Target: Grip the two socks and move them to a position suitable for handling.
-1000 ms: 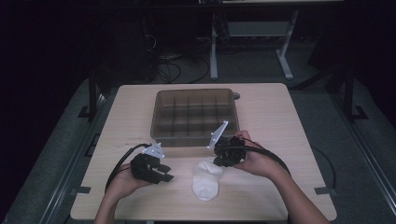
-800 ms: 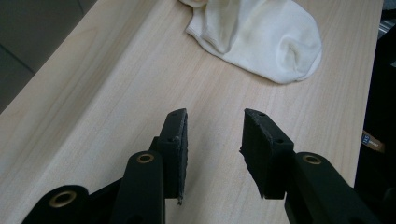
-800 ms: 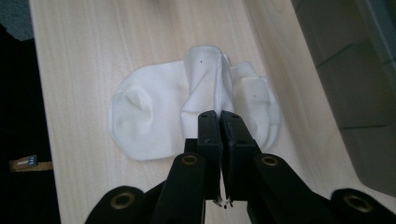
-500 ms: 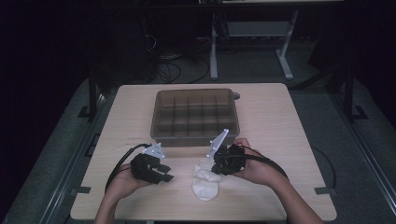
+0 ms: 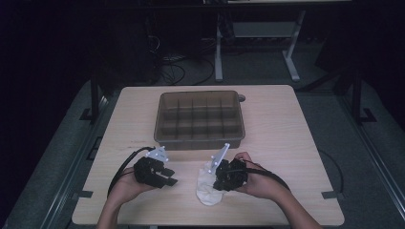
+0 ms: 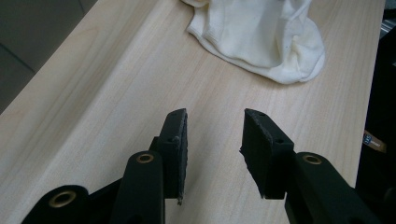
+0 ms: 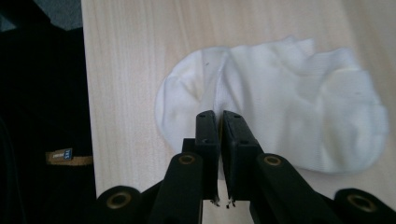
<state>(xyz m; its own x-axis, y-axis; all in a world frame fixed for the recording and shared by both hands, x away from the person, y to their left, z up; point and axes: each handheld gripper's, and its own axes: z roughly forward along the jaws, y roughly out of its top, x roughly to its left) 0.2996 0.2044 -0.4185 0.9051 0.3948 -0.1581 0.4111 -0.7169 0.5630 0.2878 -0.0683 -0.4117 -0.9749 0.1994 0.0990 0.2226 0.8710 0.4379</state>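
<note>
One white sock (image 5: 206, 187) lies flat on the table (image 5: 286, 143) near its front edge, between two grippers. The right gripper (image 7: 219, 116) pinches a raised fold of the sock, jaws nearly together. The left gripper (image 6: 215, 135) stands spread over bare wood beside it, holding nothing. One compartmented brown tray (image 5: 199, 138) sits behind.

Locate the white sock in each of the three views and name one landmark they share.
High view: white sock at the table's near edge, between the hands, beside the right gripper.
Left gripper view: sock at top, beyond the open jaws.
Right gripper view: sock across the middle, a fold pinched in the jaws.
Shared landmark: the light wooden tabletop.
</note>
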